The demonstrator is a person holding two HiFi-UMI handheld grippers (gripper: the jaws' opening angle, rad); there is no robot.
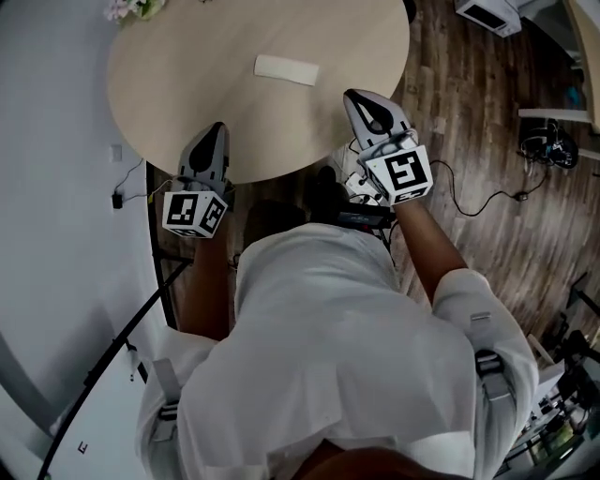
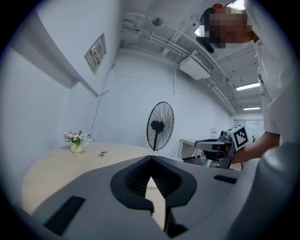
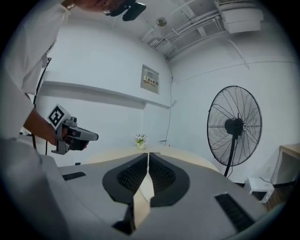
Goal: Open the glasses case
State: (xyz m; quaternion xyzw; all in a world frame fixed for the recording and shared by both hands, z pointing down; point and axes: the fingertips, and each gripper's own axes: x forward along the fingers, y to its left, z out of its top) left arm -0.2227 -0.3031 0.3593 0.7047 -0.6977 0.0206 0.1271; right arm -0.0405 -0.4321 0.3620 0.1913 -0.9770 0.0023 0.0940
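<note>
The glasses case [image 1: 286,69] is a pale, flat oblong lying shut on the round wooden table [image 1: 187,66], toward its far side. My left gripper [image 1: 217,129] hovers over the table's near edge, left of the case and well short of it. Its jaws meet at the tips with nothing between them [image 2: 151,158]. Over the near right edge is my right gripper [image 1: 355,95], also short of the case, with its jaws closed and empty [image 3: 148,153]. Each gripper shows in the other's view: the right gripper [image 2: 220,145] and the left gripper [image 3: 75,134].
A small vase of flowers [image 1: 131,7] [image 2: 76,139] [image 3: 140,140] stands at the table's far left edge, with a small dark object [image 2: 102,153] near it. A standing fan [image 2: 160,125] [image 3: 234,126] is beyond the table. Cables [image 1: 487,192] lie on the wooden floor at right.
</note>
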